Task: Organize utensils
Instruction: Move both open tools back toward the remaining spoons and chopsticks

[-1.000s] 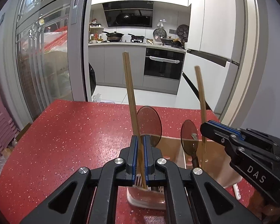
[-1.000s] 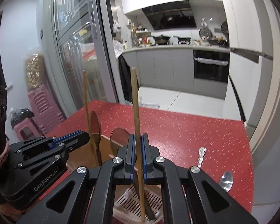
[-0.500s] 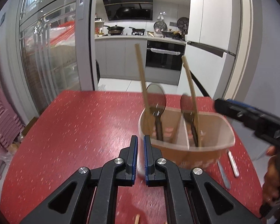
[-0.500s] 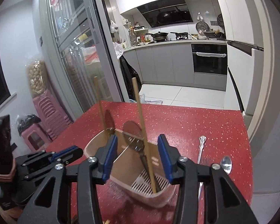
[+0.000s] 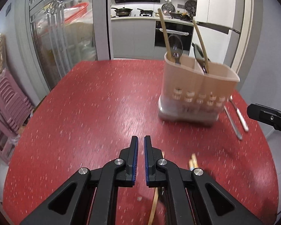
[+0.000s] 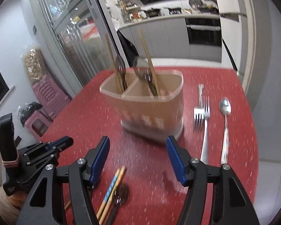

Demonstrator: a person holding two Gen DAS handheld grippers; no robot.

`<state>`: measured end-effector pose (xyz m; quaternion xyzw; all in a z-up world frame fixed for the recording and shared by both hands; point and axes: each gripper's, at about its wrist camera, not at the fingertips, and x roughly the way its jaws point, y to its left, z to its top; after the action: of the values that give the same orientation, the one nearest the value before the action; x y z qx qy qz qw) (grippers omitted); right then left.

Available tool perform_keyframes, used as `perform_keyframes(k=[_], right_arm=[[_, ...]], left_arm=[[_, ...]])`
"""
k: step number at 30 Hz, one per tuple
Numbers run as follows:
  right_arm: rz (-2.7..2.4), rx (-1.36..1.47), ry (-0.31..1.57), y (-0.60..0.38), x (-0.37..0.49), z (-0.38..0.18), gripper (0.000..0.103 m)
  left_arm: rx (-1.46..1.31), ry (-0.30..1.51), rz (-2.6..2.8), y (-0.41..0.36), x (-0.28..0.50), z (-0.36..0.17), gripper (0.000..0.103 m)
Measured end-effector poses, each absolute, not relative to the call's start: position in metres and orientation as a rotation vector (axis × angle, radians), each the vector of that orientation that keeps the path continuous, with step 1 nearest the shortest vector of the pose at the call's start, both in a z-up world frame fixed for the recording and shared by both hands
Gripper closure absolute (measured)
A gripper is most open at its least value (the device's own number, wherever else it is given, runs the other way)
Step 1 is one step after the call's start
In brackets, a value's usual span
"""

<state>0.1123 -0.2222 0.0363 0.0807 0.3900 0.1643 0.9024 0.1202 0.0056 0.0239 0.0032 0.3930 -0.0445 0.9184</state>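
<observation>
A beige two-compartment utensil holder (image 5: 198,86) (image 6: 149,108) stands on the red table (image 5: 95,103). Each compartment holds a wooden chopstick (image 5: 164,31) (image 6: 148,56) and a dark spoon (image 5: 176,46) (image 6: 119,65). My left gripper (image 5: 141,146) is shut and empty, low over the table, well short of the holder. My right gripper (image 6: 137,142) is just in front of the holder, its jaws opening with nothing between them. Under it lie a pair of chopsticks (image 6: 112,185) and a dark spoon (image 6: 120,195). A fork (image 6: 203,116) and a metal spoon (image 6: 224,106) lie right of the holder.
The table edge runs close behind and to the right of the holder. Glass sliding doors (image 5: 61,37) and pink stools (image 5: 7,101) stand on the left. A kitchen lies beyond. The left gripper (image 6: 46,150) shows at the lower left of the right wrist view.
Both grippers have pulled back and down from the holder, leaving a chopstick standing in each compartment. The right jaws have spread from shut to wide.
</observation>
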Motion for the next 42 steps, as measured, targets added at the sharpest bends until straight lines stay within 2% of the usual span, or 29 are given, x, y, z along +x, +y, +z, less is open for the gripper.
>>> perform_keyframes(k=[4,19,20,21,24,42], right_arm=[[0.321,0.201,0.873,-0.225,0.098,0.020,0.032],[0.269,0.239,1.040,-0.212,0.058,-0.030,0.031],[0.268,0.235,1.045,-0.210,0.056,-0.033,0.030],[0.266,0.231,1.048,-0.208,0.054,-0.034,0.029],[0.266,0.215,1.040,-0.202,0.050,-0.035,0.023],[0.200,0.146,1.140,-0.186,0.045,-0.057,0.023]], left_arm=[[-0.005,0.833,-0.087,0.015,0.100,0.012,0.072],[-0.049,0.908,-0.077,0.037,0.059,-0.026,0.072],[-0.051,0.907,-0.075,0.038,0.058,-0.026,0.055],[-0.053,0.909,-0.075,0.040,0.057,-0.026,0.000],[-0.057,0.880,-0.061,0.043,0.057,-0.029,0.000],[0.066,0.973,-0.090,0.033,0.083,-0.098,0.000]])
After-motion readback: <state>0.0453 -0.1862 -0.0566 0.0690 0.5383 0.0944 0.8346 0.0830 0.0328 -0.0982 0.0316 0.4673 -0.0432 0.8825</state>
